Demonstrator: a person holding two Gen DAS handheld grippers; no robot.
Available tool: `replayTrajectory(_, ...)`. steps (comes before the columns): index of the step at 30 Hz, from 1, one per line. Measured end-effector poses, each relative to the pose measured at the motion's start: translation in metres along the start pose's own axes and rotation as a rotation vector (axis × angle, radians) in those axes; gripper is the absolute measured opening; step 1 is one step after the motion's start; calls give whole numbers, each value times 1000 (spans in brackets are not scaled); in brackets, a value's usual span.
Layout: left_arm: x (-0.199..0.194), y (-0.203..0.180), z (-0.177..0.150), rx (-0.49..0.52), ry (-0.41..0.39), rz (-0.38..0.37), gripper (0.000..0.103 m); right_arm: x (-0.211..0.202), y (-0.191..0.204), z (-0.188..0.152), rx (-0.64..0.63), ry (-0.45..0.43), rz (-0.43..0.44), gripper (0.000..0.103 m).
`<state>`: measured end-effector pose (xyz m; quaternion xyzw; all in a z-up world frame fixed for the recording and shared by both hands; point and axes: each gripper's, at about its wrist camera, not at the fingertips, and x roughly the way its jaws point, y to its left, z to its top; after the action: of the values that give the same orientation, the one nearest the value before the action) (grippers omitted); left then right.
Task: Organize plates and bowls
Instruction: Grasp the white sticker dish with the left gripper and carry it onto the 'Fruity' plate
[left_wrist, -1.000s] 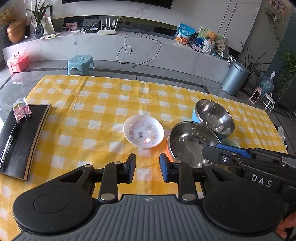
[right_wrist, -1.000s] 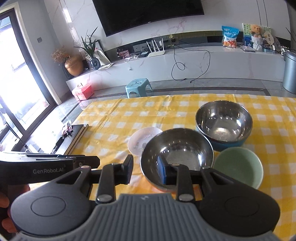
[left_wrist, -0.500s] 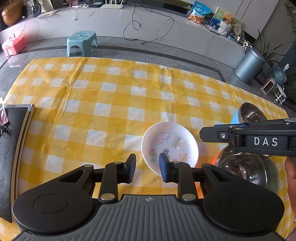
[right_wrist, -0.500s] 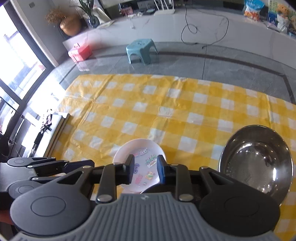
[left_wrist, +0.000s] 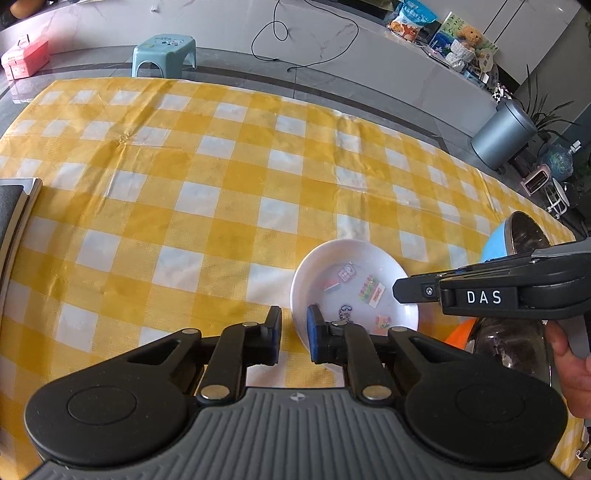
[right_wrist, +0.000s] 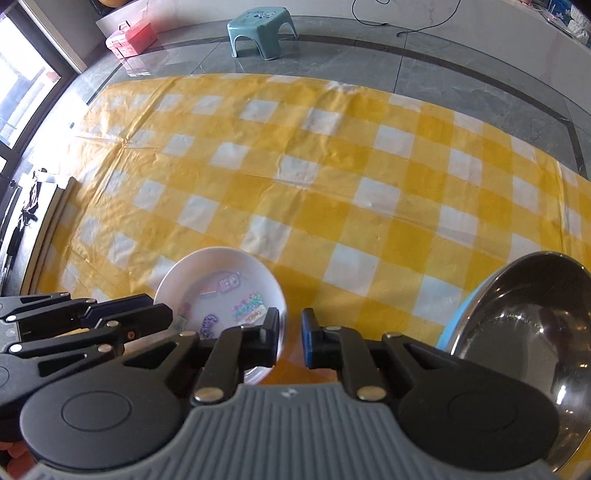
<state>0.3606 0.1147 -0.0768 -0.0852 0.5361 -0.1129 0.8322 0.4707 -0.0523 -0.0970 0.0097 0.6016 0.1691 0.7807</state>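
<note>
A white plate (left_wrist: 354, 284) with cartoon stickers lies on the yellow checked cloth; it also shows in the right wrist view (right_wrist: 218, 288). My left gripper (left_wrist: 293, 332) is open, its jaws straddling the plate's near left rim, right finger over the plate. My right gripper (right_wrist: 290, 338) is open above the plate's right rim, left finger over it. A steel bowl (right_wrist: 524, 332) nested in a blue bowl (right_wrist: 452, 325) stands to the right. A second steel bowl on an orange one (left_wrist: 509, 343) shows under the right gripper's body.
A dark book or tablet (left_wrist: 11, 206) lies at the table's left edge. The yellow checked cloth (left_wrist: 221, 177) stretches far behind the plate. Beyond the table stand a teal stool (left_wrist: 164, 51) and a grey bin (left_wrist: 502, 133).
Both grippers have moved forward and down over the table, closing in on the white plate from either side. The steel bowls have slid toward the right edge of view.
</note>
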Motion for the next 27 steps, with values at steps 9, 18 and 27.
replayTrajectory(9, -8, -1, -3, 7, -17, 14, 5, -7, 4, -4, 21, -43, 34, 1)
replayTrajectory(18, -61, 8, -5, -12, -74, 36, 4, -51, 30, -15, 4, -122, 91, 0)
replayTrajectory(27, -127, 3, -40, -4, -102, 67, 4, -111, 64, -63, -34, -166, 146, 0)
